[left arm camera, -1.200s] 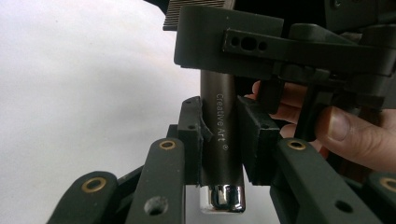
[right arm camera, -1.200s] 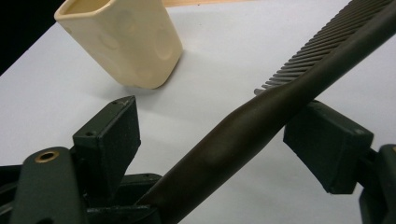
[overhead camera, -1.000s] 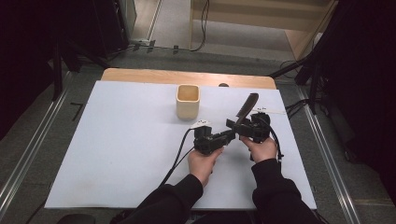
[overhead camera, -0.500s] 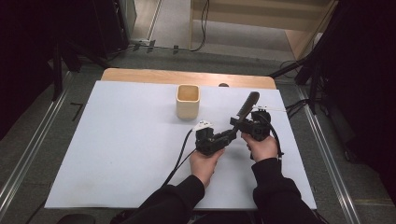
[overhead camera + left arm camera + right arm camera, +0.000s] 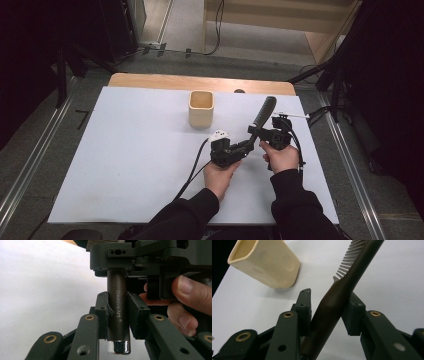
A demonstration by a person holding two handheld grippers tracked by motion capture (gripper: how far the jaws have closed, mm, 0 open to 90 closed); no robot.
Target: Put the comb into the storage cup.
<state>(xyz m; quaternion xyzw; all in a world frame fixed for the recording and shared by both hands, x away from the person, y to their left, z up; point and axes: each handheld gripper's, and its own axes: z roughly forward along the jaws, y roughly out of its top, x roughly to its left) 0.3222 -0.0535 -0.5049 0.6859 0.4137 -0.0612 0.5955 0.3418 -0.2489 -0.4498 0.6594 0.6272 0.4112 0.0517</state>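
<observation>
A dark brown hairbrush (image 5: 263, 111) is held above the white table, its bristle head pointing up and away. My left gripper (image 5: 245, 146) is shut on the handle's lower end; in the left gripper view the pads clamp the handle (image 5: 118, 310), marked "Creative Art", just above its chrome cap. My right gripper (image 5: 256, 131) has just been closing on the brush's neck (image 5: 342, 292), which crosses slantwise between its jaws (image 5: 329, 307), and both pads touch it. A cream square cup (image 5: 201, 108) stands upright behind the grippers, apart from them.
The white sheet (image 5: 125, 150) covers the table, with a wooden strip (image 5: 200, 82) along its far edge. The left gripper's cable (image 5: 192, 172) trails back toward the person. Metal rails and dark floor lie on both sides.
The right gripper's jaws have drawn in onto the brush's neck. Both hands and the brush have stayed where they were.
</observation>
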